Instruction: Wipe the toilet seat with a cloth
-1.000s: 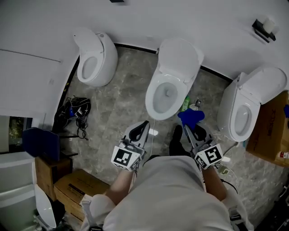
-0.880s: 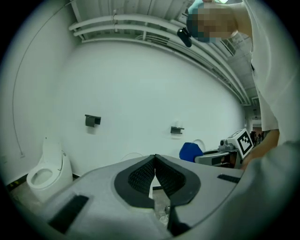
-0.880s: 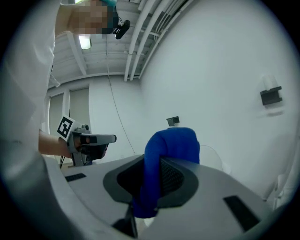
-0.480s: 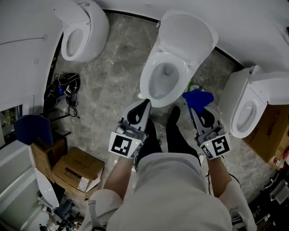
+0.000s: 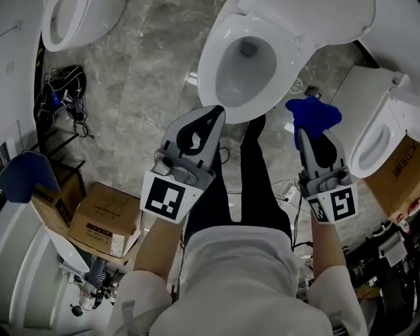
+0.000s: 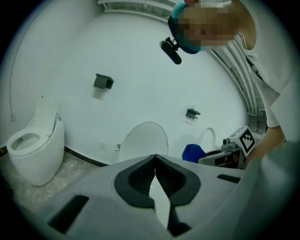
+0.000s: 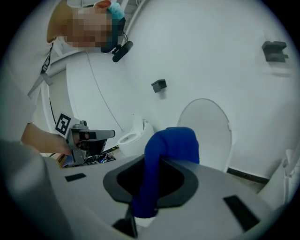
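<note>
A grey marbled floor (image 5: 164,79) and a plain white wall (image 6: 140,70) hold a row of three white toilets. The middle toilet (image 5: 262,39) has its lid (image 5: 315,16) raised against the wall, and its toilet seat (image 5: 207,71) lies down around the bowl.

The person stands directly in front of the middle toilet, with dark-trousered legs (image 5: 259,190) just short of its front edge. The left hand-held gripper (image 5: 218,114) hangs at the front rim of the middle toilet, toward its left side. Its jaws are pressed together at the tips with nothing between them.

The right hand-held gripper (image 5: 308,135) is beside the right side of the middle toilet, over the floor between it and the right-hand toilet (image 5: 377,134). Its jaws pinch a blue cloth (image 7: 164,154), which runs down between the pads and bulges in a rounded bunch above the tips. The cloth hangs to the right of the middle toilet's seat, apart from it.

A left-hand toilet (image 5: 72,20) stands well to the left of the middle toilet. A tangle of cables (image 5: 62,92) lies on the floor farther left. A cardboard box (image 5: 102,220) sits left of the middle toilet and nearer the person. A small dark fixture (image 6: 103,82) hangs on the wall above and left of the middle toilet's lid.
</note>
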Demonstrator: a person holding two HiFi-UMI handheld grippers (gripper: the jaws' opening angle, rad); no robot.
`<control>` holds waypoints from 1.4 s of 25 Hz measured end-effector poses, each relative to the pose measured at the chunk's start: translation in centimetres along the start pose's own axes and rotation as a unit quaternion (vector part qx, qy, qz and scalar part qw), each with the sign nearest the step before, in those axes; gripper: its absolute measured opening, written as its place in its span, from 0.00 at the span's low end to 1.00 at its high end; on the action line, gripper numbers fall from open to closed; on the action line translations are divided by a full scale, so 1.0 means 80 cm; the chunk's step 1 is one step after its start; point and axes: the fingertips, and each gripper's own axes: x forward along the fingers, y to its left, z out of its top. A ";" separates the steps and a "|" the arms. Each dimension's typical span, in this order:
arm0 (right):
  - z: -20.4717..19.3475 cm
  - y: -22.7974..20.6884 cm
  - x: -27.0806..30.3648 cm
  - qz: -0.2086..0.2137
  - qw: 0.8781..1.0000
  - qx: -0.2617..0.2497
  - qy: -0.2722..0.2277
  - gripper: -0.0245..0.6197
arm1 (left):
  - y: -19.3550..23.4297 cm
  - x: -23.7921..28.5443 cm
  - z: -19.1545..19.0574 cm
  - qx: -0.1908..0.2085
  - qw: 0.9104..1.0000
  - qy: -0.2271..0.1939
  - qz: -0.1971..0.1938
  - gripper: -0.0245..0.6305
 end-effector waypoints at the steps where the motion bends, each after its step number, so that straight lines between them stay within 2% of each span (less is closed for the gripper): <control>1: -0.012 -0.004 0.012 -0.005 1.000 0.003 0.003 0.11 | 0.008 0.002 -0.013 -0.004 1.000 0.002 0.001 0.05; 8: -0.084 -0.009 0.071 -0.004 1.000 0.017 0.019 0.11 | 0.041 0.007 -0.092 -0.023 0.999 0.021 0.021 0.05; 13: -0.135 -0.010 0.086 -0.006 0.999 0.031 0.024 0.11 | 0.041 0.017 -0.139 -0.023 0.999 0.027 -0.002 0.05; 19: -0.181 -0.013 0.095 -0.013 0.999 0.028 0.036 0.11 | 0.036 0.014 -0.187 -0.027 0.999 0.036 -0.007 0.05; 27: -0.188 -0.014 0.099 -0.013 0.999 0.030 0.031 0.11 | 0.034 0.007 -0.190 -0.009 0.999 0.035 -0.003 0.05; 35: -0.203 -0.040 0.123 -0.027 0.998 0.020 0.045 0.11 | 0.044 0.005 -0.194 -0.018 0.999 0.035 0.010 0.05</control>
